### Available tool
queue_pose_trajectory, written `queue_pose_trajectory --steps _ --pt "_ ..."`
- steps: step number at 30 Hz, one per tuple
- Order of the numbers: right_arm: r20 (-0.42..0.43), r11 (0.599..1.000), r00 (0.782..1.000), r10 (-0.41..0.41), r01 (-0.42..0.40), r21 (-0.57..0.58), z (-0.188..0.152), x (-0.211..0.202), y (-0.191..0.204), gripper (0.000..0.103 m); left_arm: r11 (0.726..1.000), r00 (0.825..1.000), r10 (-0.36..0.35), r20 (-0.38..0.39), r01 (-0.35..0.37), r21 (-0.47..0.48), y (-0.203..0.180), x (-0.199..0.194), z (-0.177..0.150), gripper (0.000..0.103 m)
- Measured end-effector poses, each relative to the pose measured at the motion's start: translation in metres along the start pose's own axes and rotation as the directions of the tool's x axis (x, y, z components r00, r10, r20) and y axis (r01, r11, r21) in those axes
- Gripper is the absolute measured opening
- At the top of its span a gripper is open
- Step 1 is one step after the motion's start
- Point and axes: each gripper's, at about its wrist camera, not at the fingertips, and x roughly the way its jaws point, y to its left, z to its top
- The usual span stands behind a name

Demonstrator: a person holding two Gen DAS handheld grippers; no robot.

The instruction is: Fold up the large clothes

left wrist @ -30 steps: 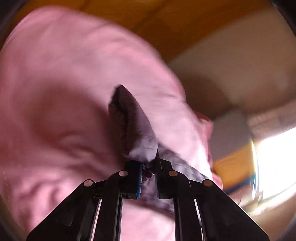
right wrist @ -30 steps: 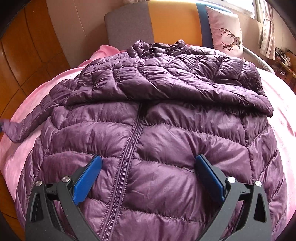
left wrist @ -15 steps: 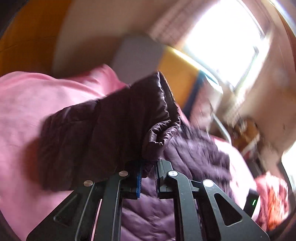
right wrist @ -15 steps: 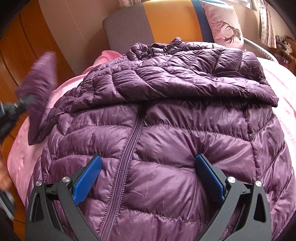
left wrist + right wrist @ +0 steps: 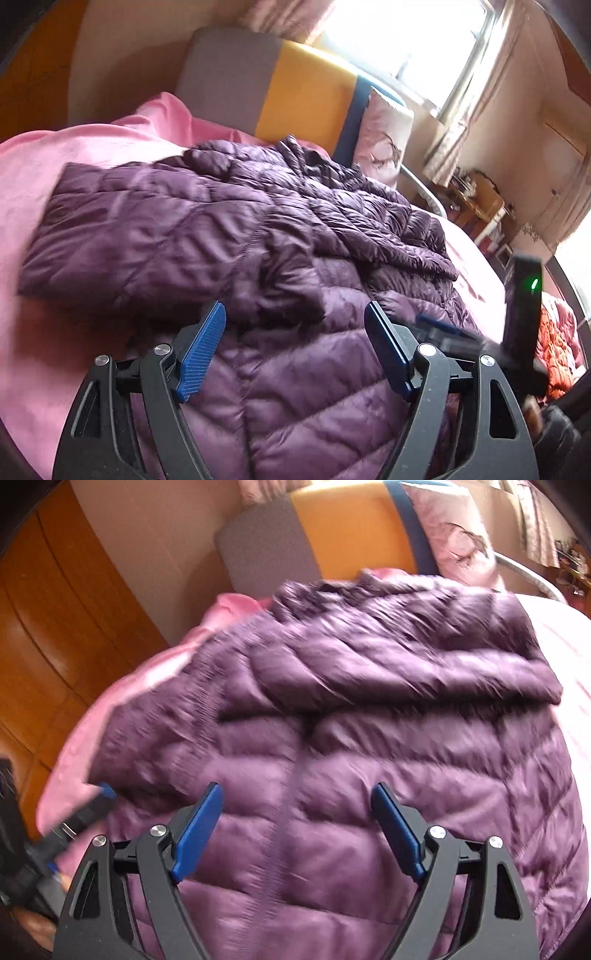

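A dark purple quilted down jacket (image 5: pixel 303 258) lies zip-side up on the pink bedsheet (image 5: pixel 74 155), its collar toward the grey, orange and blue striped headboard (image 5: pixel 273 85). Left of the jacket's central zip, one purple quilted sleeve (image 5: pixel 122 236) rests folded across the chest, its cuff end jutting past the jacket's left edge onto the sheet. The left claw (image 5: pixel 295 347) hangs spread wide over the jacket's lower left panel, holding nothing. Right of the zip, the other sleeve appears already laid across the chest, though the right wrist view is smeared by motion. The right claw (image 5: pixel 297 827) is likewise spread and empty, poised above the zip near the hem. The risks, as I judge them: the slippery, puffy fill may let the left sleeve slide back off toward the sheet, since nothing pins it; a claw closing on only the top layer at the hem would lift the shell and leave the back behind, skewing the next fold; and trapped air could make the bundle spring open.
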Motion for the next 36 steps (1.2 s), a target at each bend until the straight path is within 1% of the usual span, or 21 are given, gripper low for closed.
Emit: queue_pose_trajectory --steps 2,4,6,7,9,10,11,12,13,14,17,20,22,26,29,32,36 --pt "-0.02 0.999 0.999 0.045 -0.046 -0.013 0.009 0.011 0.017 0.081 1.0 1.0 0.017 0.007 -0.016 -0.027 0.01 -0.007 -0.008 0.076" --pt "-0.051 0.998 0.997 0.063 -0.064 -0.019 0.017 0.029 0.031 0.081 0.999 1.0 0.023 0.003 -0.023 -0.05 0.018 -0.012 -0.015 0.076" --pt "-0.109 0.996 0.99 0.085 -0.087 -0.015 0.023 0.052 0.044 0.081 0.997 0.999 0.041 -0.008 -0.042 -0.064 0.023 -0.01 -0.021 0.076" --pt "-0.136 0.996 0.987 0.083 -0.086 -0.011 0.025 0.064 0.048 0.081 0.996 0.999 0.049 -0.019 -0.051 -0.077 0.027 -0.009 -0.024 0.076" --pt "-0.165 0.996 0.984 0.065 -0.073 -0.042 0.03 0.079 0.061 0.067 0.993 0.998 0.043 -0.033 -0.047 -0.105 0.033 -0.006 -0.027 0.076" --pt "-0.17 0.996 0.984 0.053 -0.065 -0.068 0.031 0.083 0.069 0.05 0.992 0.998 0.043 -0.036 -0.047 -0.114 0.036 -0.006 -0.029 0.076" --pt "-0.167 0.994 0.985 0.035 -0.052 -0.099 0.032 0.083 0.077 0.036 0.992 0.998 0.044 -0.036 -0.048 -0.115 0.038 -0.007 -0.029 0.076" --pt "-0.156 0.991 0.987 0.024 -0.044 -0.125 0.035 0.081 0.082 0.029 0.992 0.998 0.047 -0.035 -0.05 -0.118 0.039 -0.007 -0.03 0.076" --pt "-0.142 0.988 0.99 0.024 -0.045 -0.145 0.04 0.078 0.088 0.015 0.991 0.998 0.047 -0.035 -0.051 -0.123 0.042 -0.008 -0.031 0.076" --pt "-0.123 0.987 0.992 0.032 -0.051 -0.155 0.046 0.071 0.093 0.011 0.989 0.998 0.049 -0.034 -0.053 -0.136 0.044 -0.008 -0.032 0.076" --pt "-0.049 0.98 0.997 0.06 -0.068 -0.189 0.066 0.046 0.107 0.009 0.98 0.999 0.047 -0.02 -0.05 -0.191 0.052 -0.015 -0.033 0.076" --pt "0.033 0.977 0.997 0.074 -0.065 -0.201 0.088 0.015 0.112 0.008 0.976 0.999 0.051 -0.012 -0.052 -0.212 0.054 -0.017 -0.032 0.076" --pt "0.089 0.979 0.992 0.088 -0.069 -0.194 0.101 -0.005 0.112 0.008 0.974 0.997 0.074 -0.017 -0.076 -0.213 0.056 -0.017 -0.032 0.076" --pt "0.193 0.988 0.979 0.067 -0.038 -0.15 0.122 -0.035 0.095 0.008 0.967 0.991 0.131 -0.018 -0.132 -0.22 0.057 -0.019 -0.027 0.076" --pt "0.225 0.996 0.974 0.037 -0.019 -0.084 0.134 -0.046 0.071 0.008 0.962 0.986 0.165 -0.023 -0.166 -0.215 0.06 -0.018 -0.024 0.076" --pt "0.23 1.0 0.973 0.007 -0.005 -0.009 0.138 -0.051 0.041 0.008 0.959 0.984 0.175 -0.027 -0.176 -0.224 0.063 -0.016 -0.018 0.076" --pt "0.233 0.996 0.97 -0.069 0.055 0.065 0.134 -0.057 0.005 0.008 0.957 0.98 0.194 -0.043 -0.199 -0.21 0.062 -0.01 -0.012 0.076"
